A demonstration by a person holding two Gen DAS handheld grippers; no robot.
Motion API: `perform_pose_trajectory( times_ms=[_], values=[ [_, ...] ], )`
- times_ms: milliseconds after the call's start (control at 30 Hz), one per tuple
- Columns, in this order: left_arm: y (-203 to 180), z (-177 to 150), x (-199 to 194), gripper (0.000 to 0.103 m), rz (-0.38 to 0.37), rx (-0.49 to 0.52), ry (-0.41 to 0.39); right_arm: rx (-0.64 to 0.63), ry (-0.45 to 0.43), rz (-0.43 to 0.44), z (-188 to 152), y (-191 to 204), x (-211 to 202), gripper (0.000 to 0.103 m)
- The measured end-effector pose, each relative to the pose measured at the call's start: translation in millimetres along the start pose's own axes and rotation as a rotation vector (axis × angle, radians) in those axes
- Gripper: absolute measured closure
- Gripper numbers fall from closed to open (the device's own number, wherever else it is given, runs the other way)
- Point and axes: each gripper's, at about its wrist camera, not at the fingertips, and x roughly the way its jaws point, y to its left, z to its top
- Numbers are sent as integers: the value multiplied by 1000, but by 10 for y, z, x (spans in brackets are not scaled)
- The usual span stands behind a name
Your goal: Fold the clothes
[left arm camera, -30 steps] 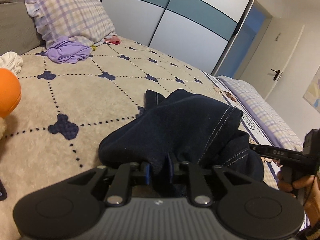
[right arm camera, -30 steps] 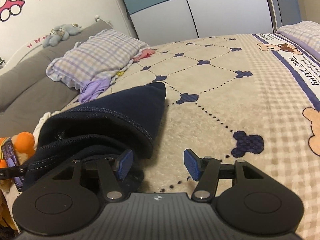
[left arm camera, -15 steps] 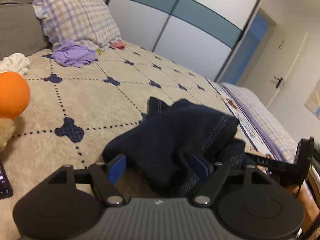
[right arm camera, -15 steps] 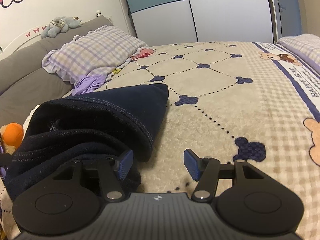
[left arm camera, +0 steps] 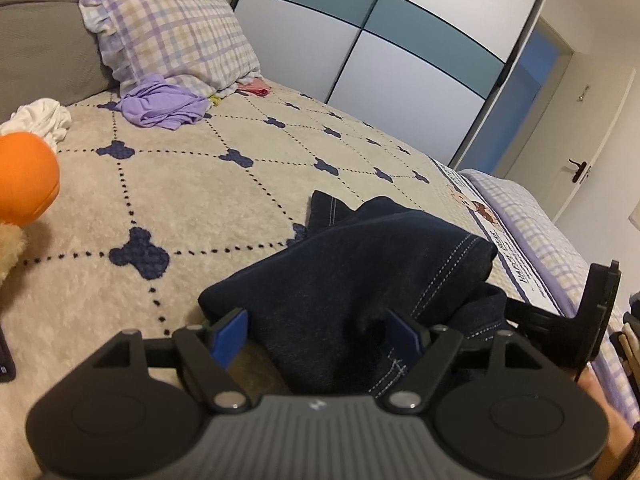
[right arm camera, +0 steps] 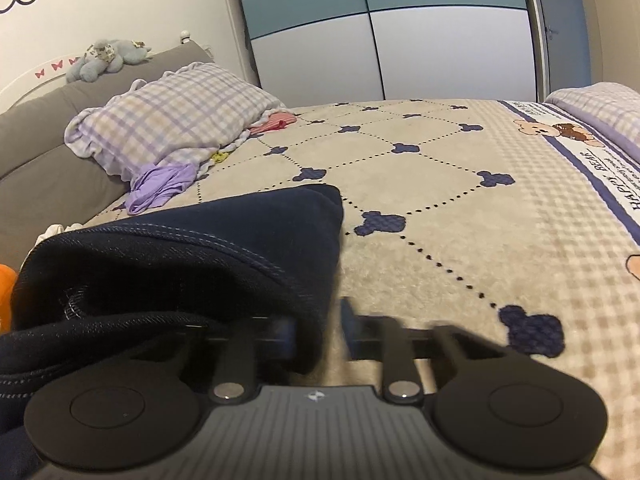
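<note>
Lighting dim, warm, even; shadows soft. Heavy fisheye bending with dark corners in both views. Right view: jaws smeared by motion blur; wardrobe sharp.

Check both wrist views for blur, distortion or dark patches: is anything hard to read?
Right wrist view: the right tongs are smeared by motion blur as their jaws close at the edge of the dark denim garment, whose inner folds go almost black. Left wrist view: sharp; the left tongs show crisp blue pads. Both: fisheye bends the wardrobe lines.
</note>
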Motion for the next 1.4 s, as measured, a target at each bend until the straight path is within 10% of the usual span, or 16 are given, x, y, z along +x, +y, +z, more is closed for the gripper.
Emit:
perform_pose_trajectory(
  times_ms=[1400],
  values=[
    [-354,122,266,25,-87,-79,-18,24,-519,-304,465,-452,-1606,97]
  ],
)
